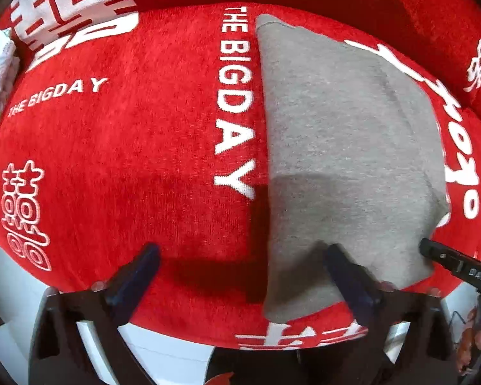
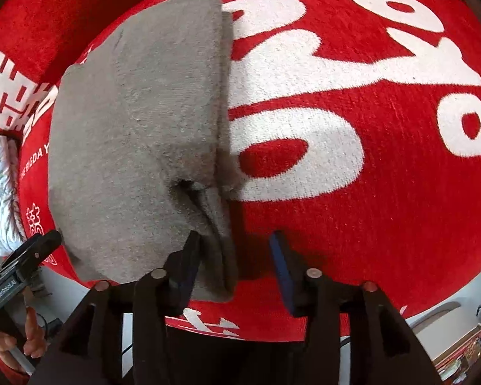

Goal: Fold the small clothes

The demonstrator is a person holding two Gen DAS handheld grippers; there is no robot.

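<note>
Closing in on the near corner of the grey cloth

Lying on a red cover [image 1: 112, 147] printed with white lettering, the grey cloth [image 1: 336, 147] is already folded into a thick, layered pad, its long axis running away from both cameras. The right tool [image 2: 237, 250] is open, and the bunched near edge of the cloth [image 2: 138, 134] sits between its fingers, close against the left one; the jaws do not look pressed together on it. The left tool [image 1: 243, 256] is open too, empty, its right finger over the cloth's near left part and its left finger over bare red cover. In the left wrist view the tip of the right tool [image 1: 455, 263] shows at the cloth's near right corner.

So the cloth lies straight ahead of both tools, with the right one nearer and already astride the fabric. My judgement: the next move depends on the right tool closing on that near corner, with the fold carried along the long axis, away from the person.
</note>
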